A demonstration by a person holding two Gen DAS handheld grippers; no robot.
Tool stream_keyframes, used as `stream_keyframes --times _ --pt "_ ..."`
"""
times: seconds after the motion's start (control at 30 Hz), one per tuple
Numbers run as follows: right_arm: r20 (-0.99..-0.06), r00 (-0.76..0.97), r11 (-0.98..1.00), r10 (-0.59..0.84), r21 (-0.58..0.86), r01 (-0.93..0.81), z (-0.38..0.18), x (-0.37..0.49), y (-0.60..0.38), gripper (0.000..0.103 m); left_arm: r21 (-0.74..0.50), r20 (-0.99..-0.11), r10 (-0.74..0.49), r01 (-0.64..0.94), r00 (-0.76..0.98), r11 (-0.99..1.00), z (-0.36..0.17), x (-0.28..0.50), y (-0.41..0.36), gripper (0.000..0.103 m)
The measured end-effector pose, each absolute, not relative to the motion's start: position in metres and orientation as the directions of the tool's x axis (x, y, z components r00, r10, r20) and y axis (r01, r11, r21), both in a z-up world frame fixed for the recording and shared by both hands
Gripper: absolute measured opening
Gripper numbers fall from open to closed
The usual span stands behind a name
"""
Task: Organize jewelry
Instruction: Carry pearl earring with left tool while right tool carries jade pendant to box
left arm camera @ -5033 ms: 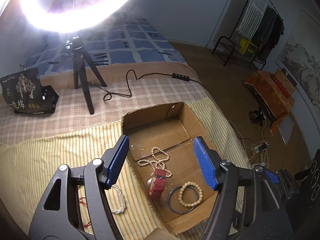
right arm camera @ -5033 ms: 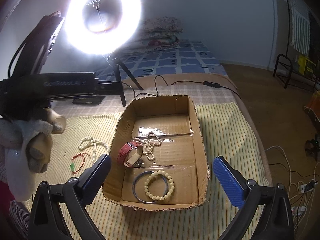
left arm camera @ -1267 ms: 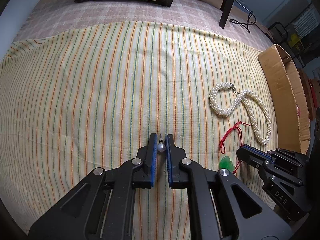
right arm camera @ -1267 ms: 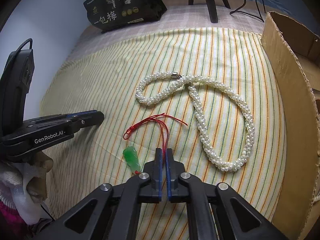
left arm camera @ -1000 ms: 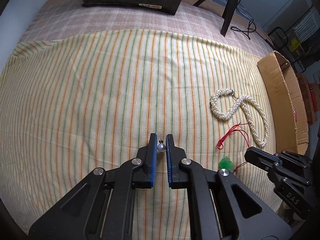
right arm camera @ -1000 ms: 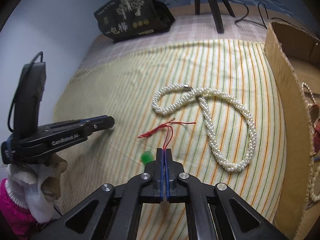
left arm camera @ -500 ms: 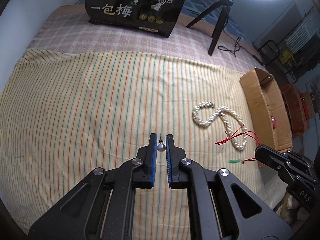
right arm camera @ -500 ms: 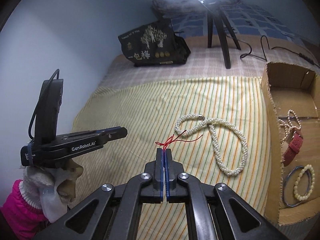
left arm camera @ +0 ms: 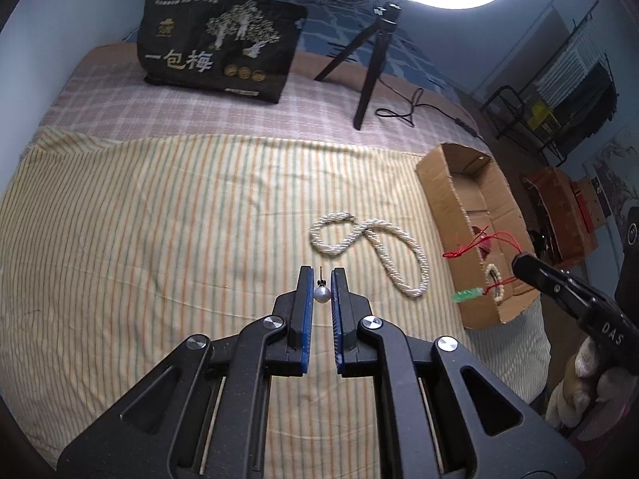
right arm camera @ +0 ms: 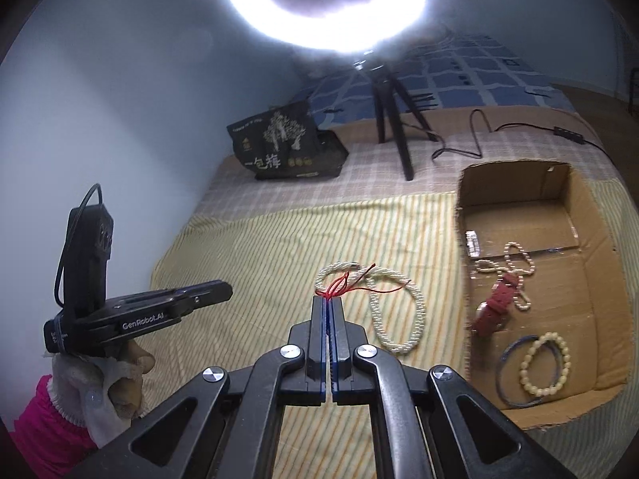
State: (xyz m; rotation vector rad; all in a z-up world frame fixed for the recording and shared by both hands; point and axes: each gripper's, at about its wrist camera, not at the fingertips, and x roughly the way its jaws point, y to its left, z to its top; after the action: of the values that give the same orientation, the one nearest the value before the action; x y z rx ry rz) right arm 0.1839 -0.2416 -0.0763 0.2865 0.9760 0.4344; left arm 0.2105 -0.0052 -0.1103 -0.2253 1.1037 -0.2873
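Observation:
My left gripper (left arm camera: 322, 279) is shut on a pearl earring (left arm camera: 321, 293) and holds it above the striped cloth. My right gripper (right arm camera: 328, 303) is shut on the red cord (right arm camera: 351, 284) of a pendant; in the left wrist view the cord (left arm camera: 475, 241) and its green pendant (left arm camera: 467, 294) hang from my right gripper (left arm camera: 519, 260) beside the cardboard box (left arm camera: 443, 195). A white pearl necklace (left arm camera: 383, 253) lies on the cloth left of the box; it also shows in the right wrist view (right arm camera: 399, 311). The box (right arm camera: 463, 239) holds a red watch (right arm camera: 497, 307), a thin pearl chain (right arm camera: 515, 263), a bead bracelet (right arm camera: 545, 363) and a blue bangle (right arm camera: 515, 395).
A black printed bag (left arm camera: 219, 48) and a ring light tripod (left arm camera: 371, 68) with its cable (left arm camera: 411, 107) stand on the checked blanket behind the cloth. The bed edge drops off to the right of the box, with a clothes rack (left arm camera: 559, 95) beyond.
Both grippers closed on their items about a second ago and have since risen from the cloth. The right one carried the red cord pendant rightward to beside the box.

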Motion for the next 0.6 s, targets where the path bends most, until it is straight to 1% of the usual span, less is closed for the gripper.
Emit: stream_keyframes --times 0.17,0.33,0.6 --pt "-0.722 0.52 0.886 0.455 0.425 -0.186 -0.068 0.179 -0.274 0.0 -0.325 -0.834 -0.366 0.168 0.413 0.931 -0.105 0.206 -0.032 0.006" --pt "-0.717 0.556 0.898 0.421 0.418 -0.14 -0.062 0.172 -0.307 0.0 -0.273 -0.826 -0.352 0.234 0.439 0.933 -0.095 0.2 -0.067 0.006" --pt "-0.726 0.588 0.916 0.357 0.394 -0.071 -0.062 0.165 -0.352 0.0 -0.262 -0.807 -0.378 0.298 0.454 0.918 -0.082 0.205 -0.116 0.006"
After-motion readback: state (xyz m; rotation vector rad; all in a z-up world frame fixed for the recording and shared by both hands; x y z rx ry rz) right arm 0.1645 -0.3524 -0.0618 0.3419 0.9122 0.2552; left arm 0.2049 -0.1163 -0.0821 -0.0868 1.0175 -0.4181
